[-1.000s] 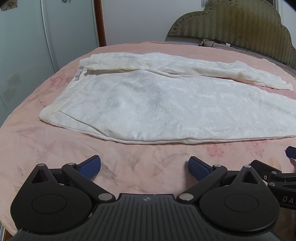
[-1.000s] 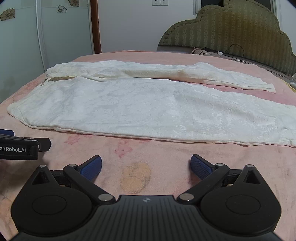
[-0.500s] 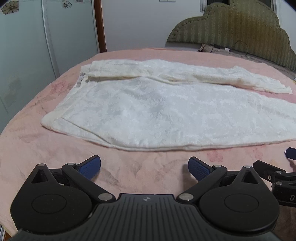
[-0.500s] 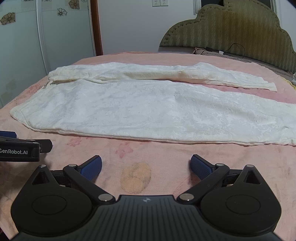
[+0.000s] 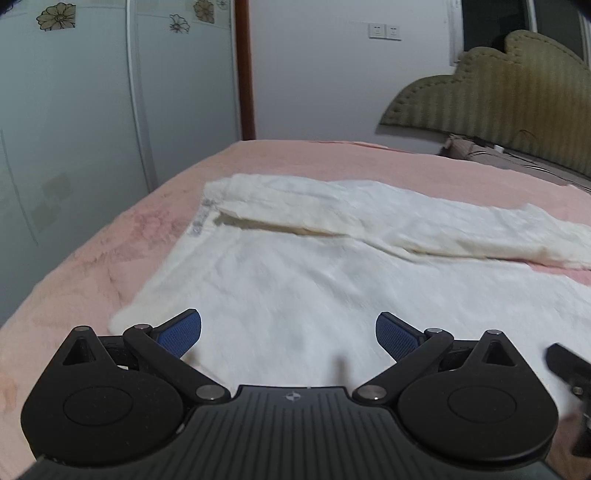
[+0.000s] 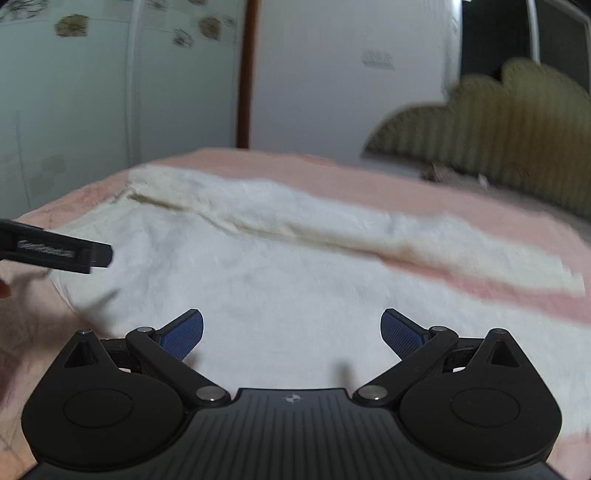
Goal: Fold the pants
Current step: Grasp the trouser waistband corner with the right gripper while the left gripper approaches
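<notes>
You are facing a bed with a pink cover [image 5: 332, 162]. At the bed's far right stands a green padded headboard [image 5: 491, 96]. Past the bed's left side stand wardrobe doors [image 5: 92, 110]; wall sockets [image 5: 384, 31] sit above it.

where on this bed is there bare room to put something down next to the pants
Bare pink bedspread runs between the white pants and the headboard, and along the left edge by the wardrobe doors. A narrow pink strip shows between the two legs. Near both open tongs it is all pants.
</notes>
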A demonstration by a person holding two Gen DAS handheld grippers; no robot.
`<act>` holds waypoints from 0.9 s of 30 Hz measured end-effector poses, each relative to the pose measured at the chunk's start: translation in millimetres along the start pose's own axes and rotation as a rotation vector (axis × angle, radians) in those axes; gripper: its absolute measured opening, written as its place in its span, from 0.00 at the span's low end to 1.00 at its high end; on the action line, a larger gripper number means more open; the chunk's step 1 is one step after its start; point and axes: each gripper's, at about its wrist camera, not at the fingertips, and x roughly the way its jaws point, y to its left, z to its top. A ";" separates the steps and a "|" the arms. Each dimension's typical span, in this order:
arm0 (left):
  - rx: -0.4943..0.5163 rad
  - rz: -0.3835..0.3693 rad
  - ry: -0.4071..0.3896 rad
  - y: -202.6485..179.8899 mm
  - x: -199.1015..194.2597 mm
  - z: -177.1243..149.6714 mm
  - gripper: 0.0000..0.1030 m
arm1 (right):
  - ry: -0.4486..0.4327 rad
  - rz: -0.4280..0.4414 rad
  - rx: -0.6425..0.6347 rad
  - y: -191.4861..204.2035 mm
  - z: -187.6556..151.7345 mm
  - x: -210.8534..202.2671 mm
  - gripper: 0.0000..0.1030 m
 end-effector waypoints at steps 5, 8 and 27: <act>-0.008 0.081 0.015 2.2 48.9 23.9 1.00 | -0.030 0.054 -0.220 4.4 25.3 48.5 1.00; -0.004 0.127 0.026 3.0 70.6 24.6 1.00 | 0.016 0.203 -0.123 -19.4 47.9 89.3 1.00; -0.012 0.109 0.038 3.5 98.5 0.2 1.00 | 0.214 0.352 0.070 -38.4 143.8 358.0 0.84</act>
